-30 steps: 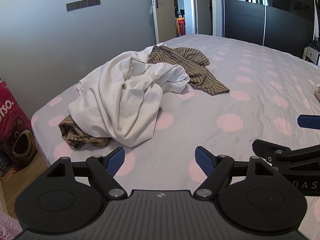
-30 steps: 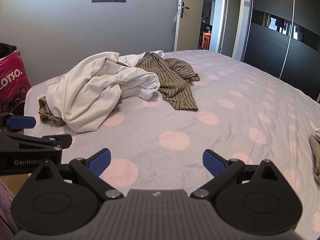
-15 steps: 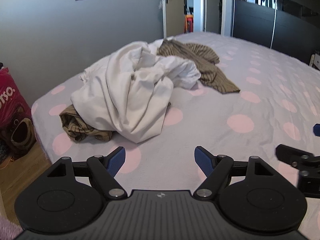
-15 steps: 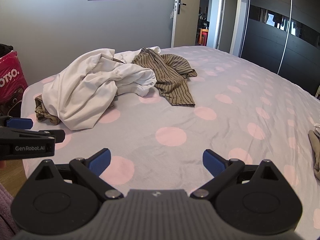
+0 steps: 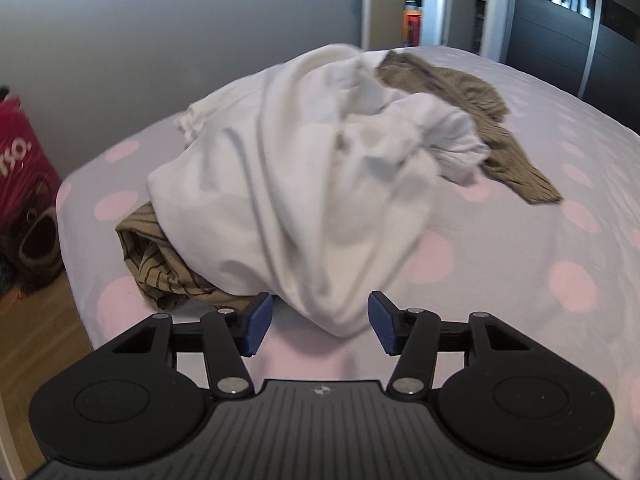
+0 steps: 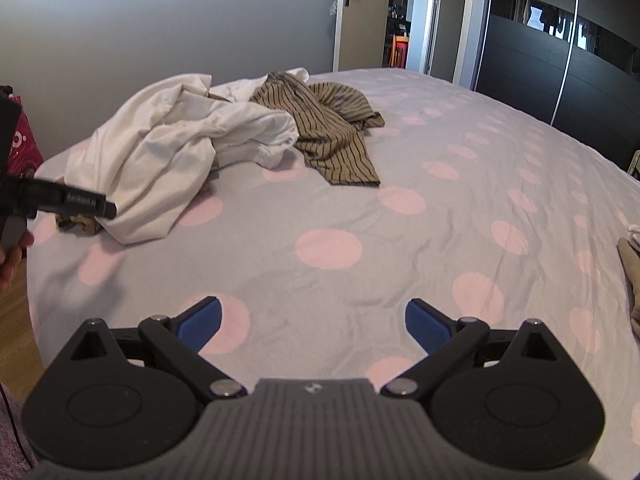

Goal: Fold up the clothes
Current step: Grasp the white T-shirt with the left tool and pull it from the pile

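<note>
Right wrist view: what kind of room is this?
Almost certainly a home bedroom. A large bed with a pink-dotted sheet fills the view, a dark sliding-door wardrobe lines the far wall, and unfolded clothes, a white garment and a striped brown one, lie heaped on the bed.

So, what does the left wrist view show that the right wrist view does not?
Only the left wrist view shows the left hand-held gripper from behind, its jaws having just been closing around the near tip of the crumpled white cotton garment. Only the right wrist view shows the wide-open right hand-held gripper over bare sheet. Both show the brown striped garment and the pink-dotted grey bedsheet.
</note>
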A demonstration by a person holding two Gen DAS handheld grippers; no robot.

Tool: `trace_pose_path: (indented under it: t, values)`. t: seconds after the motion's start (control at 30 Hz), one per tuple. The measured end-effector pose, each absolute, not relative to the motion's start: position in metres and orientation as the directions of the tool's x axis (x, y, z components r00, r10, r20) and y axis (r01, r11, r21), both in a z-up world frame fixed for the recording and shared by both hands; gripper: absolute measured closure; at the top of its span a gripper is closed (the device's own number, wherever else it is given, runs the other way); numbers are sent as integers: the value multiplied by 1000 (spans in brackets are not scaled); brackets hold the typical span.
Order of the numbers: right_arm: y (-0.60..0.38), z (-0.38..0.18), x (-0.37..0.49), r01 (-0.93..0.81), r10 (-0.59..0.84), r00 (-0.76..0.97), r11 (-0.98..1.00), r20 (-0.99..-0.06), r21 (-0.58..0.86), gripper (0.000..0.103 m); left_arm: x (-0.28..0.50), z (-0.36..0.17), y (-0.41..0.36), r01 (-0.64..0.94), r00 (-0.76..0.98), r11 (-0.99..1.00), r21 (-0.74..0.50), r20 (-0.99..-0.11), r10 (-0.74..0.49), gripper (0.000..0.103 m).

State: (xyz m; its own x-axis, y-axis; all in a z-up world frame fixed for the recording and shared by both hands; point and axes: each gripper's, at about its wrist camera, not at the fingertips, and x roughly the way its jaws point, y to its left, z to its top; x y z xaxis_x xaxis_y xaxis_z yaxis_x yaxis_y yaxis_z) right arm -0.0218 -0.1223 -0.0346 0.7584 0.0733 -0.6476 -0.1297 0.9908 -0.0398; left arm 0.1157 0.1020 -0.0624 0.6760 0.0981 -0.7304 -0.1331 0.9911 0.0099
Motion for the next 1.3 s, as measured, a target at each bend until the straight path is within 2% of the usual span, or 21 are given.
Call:
trace_pose_path:
  t: [0.07, 0.13, 0.2, 0.3, 0.33, 0.5, 0.83, 1.0, 1.13, 1.3]
  values:
    - [-123, -38, -19, -125, 68, 752, 991, -655, -42, 4, 125, -68, 109, -131, 673, 991, -2, -734, 87, 58]
    - [-125, -41, -17, -121, 62, 747, 992, -662, -43, 4, 133, -71, 114, -123, 668, 992, -15, -741, 71, 72]
    - [-126, -44, -15, -116, 57, 742, 992, -668, -44, 4, 138, -73, 119, -126, 660, 992, -33, -749, 59, 78]
    - [-128, -48, -12, -110, 51, 735, 993, -676, -44, 4, 135, -69, 120, -102, 683, 994, -45, -729, 37, 98]
    - [-128, -49, -11, -110, 50, 733, 993, -678, -45, 4, 133, -66, 118, -85, 696, 995, -45, -717, 27, 99]
    - [-127, -51, -11, -113, 50, 733, 992, -679, -50, 4, 106, -37, 87, 88, 770, 996, 26, -636, -52, 100]
    - [-135, -31, -26, -92, 6, 749, 991, -662, -95, 4, 29, 17, 14, 406, 718, 913, -47, -601, -350, 101]
    - [-154, -10, -54, -72, 40, 755, 997, -655, -22, 4, -12, 35, -16, 521, 655, 846, -113, -583, -481, 101]
    - [-164, 3, -83, -68, 34, 759, 997, -650, -27, 4, -32, 48, -47, 619, 602, 774, -131, -554, -576, 101]
    - [-186, 10, -132, -75, 61, 765, 997, -641, 5, 4, -51, 63, -81, 698, 543, 702, -145, -532, -650, 101]
